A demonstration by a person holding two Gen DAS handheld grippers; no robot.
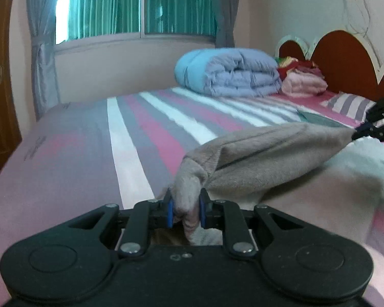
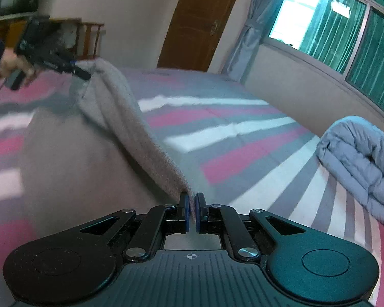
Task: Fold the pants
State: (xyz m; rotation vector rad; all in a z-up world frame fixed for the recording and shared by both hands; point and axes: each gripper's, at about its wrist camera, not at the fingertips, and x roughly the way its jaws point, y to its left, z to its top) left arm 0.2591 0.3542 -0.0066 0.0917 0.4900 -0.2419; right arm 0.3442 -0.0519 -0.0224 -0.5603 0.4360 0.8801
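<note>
Both claws are clamped on cloth: the left gripper (image 1: 186,211) has a bunched wad of the grey pants (image 1: 256,158) pinched between its blue pads (image 1: 169,211), and the right gripper (image 2: 191,211) nips a thin edge of the same garment, its jaws nearly meeting. Between the two grips the fabric hangs as a raised, sagging band above the striped bed (image 1: 130,138), with the rest of the pants lying flat on the sheet underneath. That reads as a fold in progress: one edge lifted at two points, not yet laid over and smoothed, and I judge further folds are left after it. From the left wrist view, the right gripper shows only partly at the frame's edge; from the right wrist view, the left gripper and the person's hand (image 2: 12,64) are blurred. Which end of the pants is held, waistband or cuffs, cannot be told. A rolled blue duvet (image 1: 227,71) sits well apart near the headboard (image 1: 345,58).
</note>
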